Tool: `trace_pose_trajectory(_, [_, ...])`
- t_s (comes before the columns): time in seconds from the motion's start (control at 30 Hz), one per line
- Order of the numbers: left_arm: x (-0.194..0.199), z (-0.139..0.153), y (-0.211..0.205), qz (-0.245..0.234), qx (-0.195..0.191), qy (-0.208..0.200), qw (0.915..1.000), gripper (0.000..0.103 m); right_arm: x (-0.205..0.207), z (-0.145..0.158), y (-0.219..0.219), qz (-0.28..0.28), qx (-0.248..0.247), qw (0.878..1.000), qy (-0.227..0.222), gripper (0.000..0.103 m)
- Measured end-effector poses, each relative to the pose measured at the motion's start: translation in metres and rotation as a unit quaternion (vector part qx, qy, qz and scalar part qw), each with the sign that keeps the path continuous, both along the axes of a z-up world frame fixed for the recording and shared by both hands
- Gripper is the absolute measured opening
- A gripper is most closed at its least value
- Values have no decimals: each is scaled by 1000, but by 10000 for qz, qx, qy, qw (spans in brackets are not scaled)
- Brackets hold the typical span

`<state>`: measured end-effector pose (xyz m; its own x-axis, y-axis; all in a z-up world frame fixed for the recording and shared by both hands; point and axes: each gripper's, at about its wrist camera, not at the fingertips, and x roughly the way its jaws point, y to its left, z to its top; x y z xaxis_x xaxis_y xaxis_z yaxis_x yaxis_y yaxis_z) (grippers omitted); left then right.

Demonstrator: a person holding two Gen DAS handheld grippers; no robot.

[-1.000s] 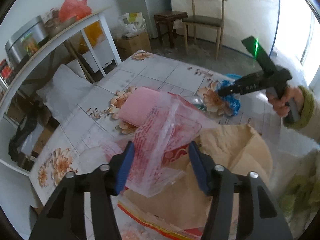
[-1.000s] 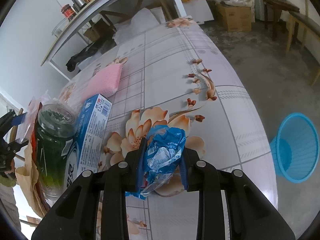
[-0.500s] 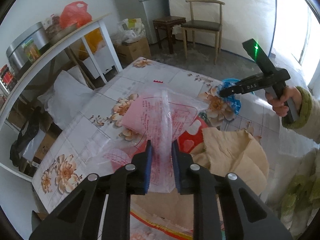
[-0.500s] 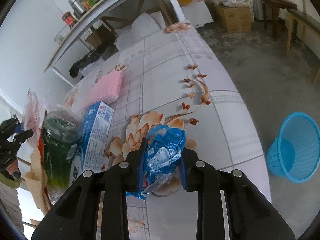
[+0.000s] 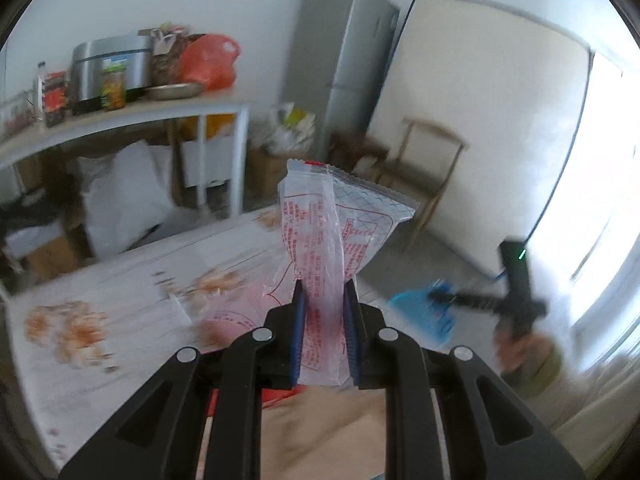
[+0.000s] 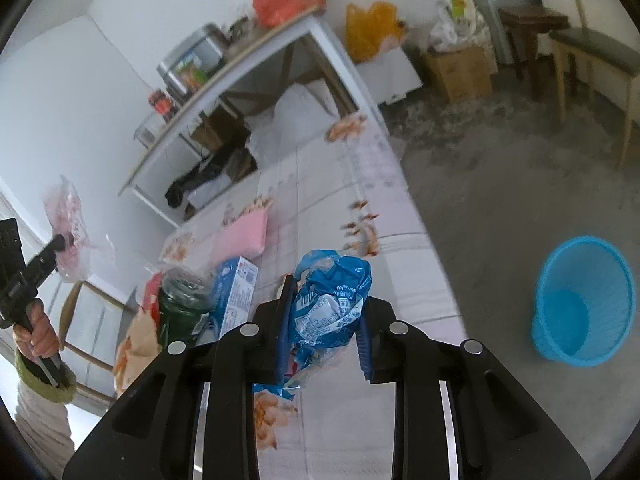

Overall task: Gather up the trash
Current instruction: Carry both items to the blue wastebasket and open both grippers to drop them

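While both pieces of trash are held clear of the table [image 6: 360, 208], neither has yet been brought over the blue bin [image 6: 584, 300], which stands on the floor well apart to the right. The left gripper [image 5: 323, 298] is clamped on a clear red-printed plastic bag [image 5: 332, 224], held only by a narrow bunched strip. The right gripper [image 6: 326, 300] is clamped on a crumpled blue wrapper [image 6: 332, 292], with loose film hanging below the pads.

Risks noted: the thin bag could be pulled out of the pads by a fast swing, since little material is pinched. The trailing wrapper could be snagged on the green jar [image 6: 182, 300] or the blue box [image 6: 236, 288] nearby. A release short of the bin's rim would leave trash on the floor.
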<state>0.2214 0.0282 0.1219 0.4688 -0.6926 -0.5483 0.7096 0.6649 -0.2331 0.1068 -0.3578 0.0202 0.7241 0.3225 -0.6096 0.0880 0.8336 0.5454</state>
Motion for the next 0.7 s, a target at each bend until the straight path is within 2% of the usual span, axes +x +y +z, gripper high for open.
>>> trace_pose_trajectory(0.1, [-7,5,-44,-292,-382,358,9982,17,-23,4,-25,-258,138,9996,-41,25])
trace_pose_trajectory(0.2, [-6,-3,-110,-662,-347,902,9931,17,-47,3,-59,-650,285,9975,16,25])
trace_pose_trajectory(0.23, [-5,-10,-144,-779,-182,1112,9906,17,-56,1,-72,-816,355,9960,65,25])
trace_pose_trajectory(0.33, [-3,-26,-217,-971,174,1411,9851,17,-77,-13,-105,-1253,590,9900,254,25])
trace_pose_trajectory(0.43, [0,-54,-302,-1209,500,1917,9727,17,-94,-37,-143,-1732,933,9791,508,25])
trace_pose_trajectory(0.57, [-5,-113,-407,-1411,1155,2411,9532,17,-101,-78,-182,-2169,1408,9622,860,26])
trace_pose_trajectory(0.63, [-8,-142,-441,-1397,1373,2556,9467,17,-97,-103,-200,-2338,1605,9530,1064,27])
trace_pose_trajectory(0.7, [-9,-175,-474,-1433,1664,2773,9353,18,-87,-124,-218,-2519,1647,9450,1277,28])
